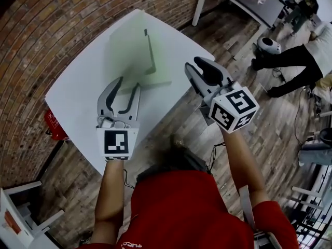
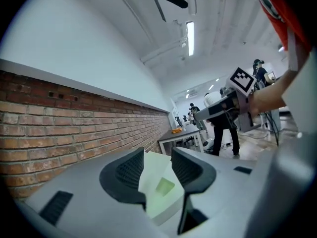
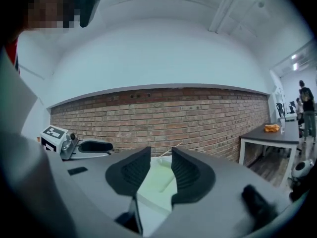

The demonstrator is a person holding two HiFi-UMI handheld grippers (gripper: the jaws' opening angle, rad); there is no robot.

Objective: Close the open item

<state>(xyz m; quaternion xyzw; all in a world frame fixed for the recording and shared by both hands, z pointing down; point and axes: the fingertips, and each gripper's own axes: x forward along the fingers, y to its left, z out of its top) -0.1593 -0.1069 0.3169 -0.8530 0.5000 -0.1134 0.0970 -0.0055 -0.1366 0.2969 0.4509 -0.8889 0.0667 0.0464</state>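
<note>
- Left claw (image 1: 128,84) hangs over the near part of the white counter (image 1: 78,82). Its jaws stand apart and grip nothing.
- In the left claw's own view (image 2: 157,157) the green folder (image 2: 161,187) shows through the gap between the jaws. It lies beyond them, and the pads do not touch it.
- The right claw (image 1: 193,64) sits by the counter's right edge, partly over the wooden floor (image 1: 270,134). Its jaws are also parted and empty.
- From the right claw's view (image 3: 159,155) the green folder (image 3: 156,180) again shows in the gap, ahead of the jaws and clear of the pads.
- The green folder (image 1: 132,51) lies open on the far half of the counter. One pale leaf is flat and the other stands up along its right side.
- Both claws point toward the folder from the near side, the left one near its front edge and the right one near its right front corner.
- A marker cube (image 1: 234,109) sits at the back of the right claw.
- A brick wall (image 1: 41,35) runs behind the counter.
- A second table (image 1: 233,1) stands far off to the right, with a person's legs (image 1: 290,66) nearby.
</note>
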